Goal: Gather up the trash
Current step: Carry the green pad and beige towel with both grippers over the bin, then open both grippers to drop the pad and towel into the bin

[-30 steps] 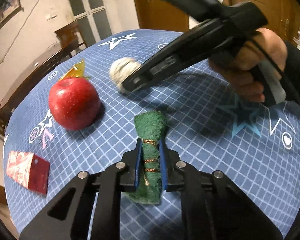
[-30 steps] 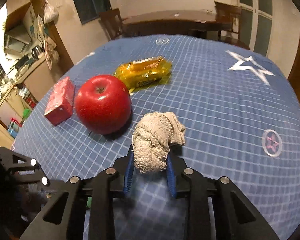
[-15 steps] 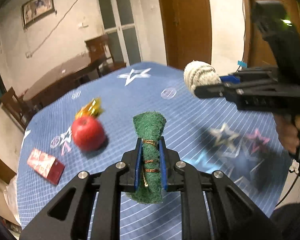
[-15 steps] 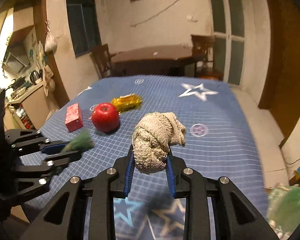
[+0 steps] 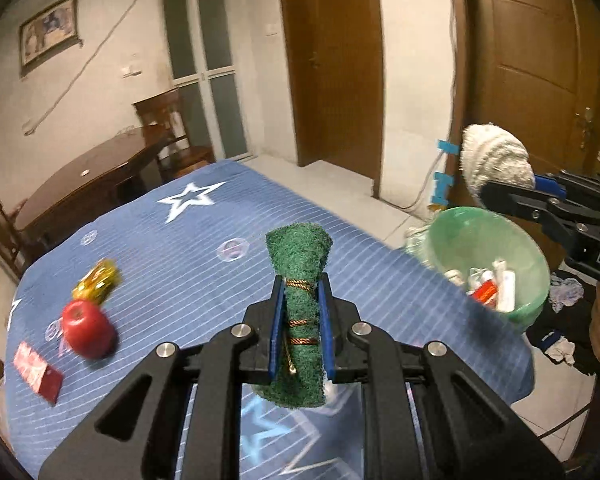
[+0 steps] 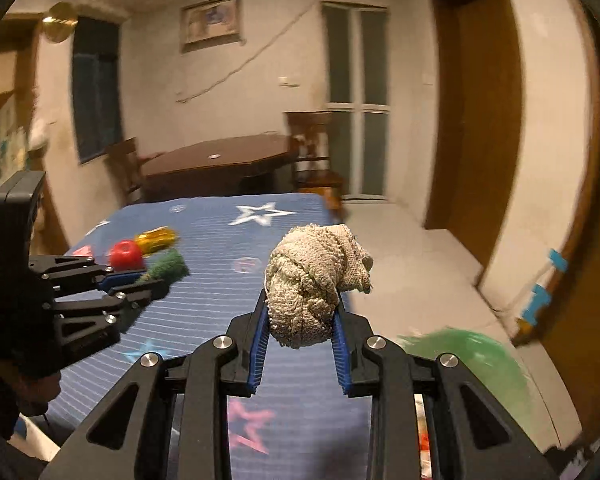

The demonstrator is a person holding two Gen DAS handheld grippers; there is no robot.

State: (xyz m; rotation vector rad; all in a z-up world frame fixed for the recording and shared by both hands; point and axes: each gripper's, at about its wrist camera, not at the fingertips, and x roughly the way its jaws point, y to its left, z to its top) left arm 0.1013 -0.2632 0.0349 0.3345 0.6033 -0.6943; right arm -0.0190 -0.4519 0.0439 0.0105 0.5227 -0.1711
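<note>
A balled beige knitted rag (image 6: 316, 284), pinched between the fingers of the right gripper (image 6: 300, 344), hangs above the round green plastic bin (image 5: 488, 256) beside the blue star-patterned worktop (image 5: 204, 240), apparently positioned for a drop; the left gripper (image 5: 300, 332) clamps a rolled green scouring pad (image 5: 300, 280) clear of the worktop, seemingly next in line
</note>
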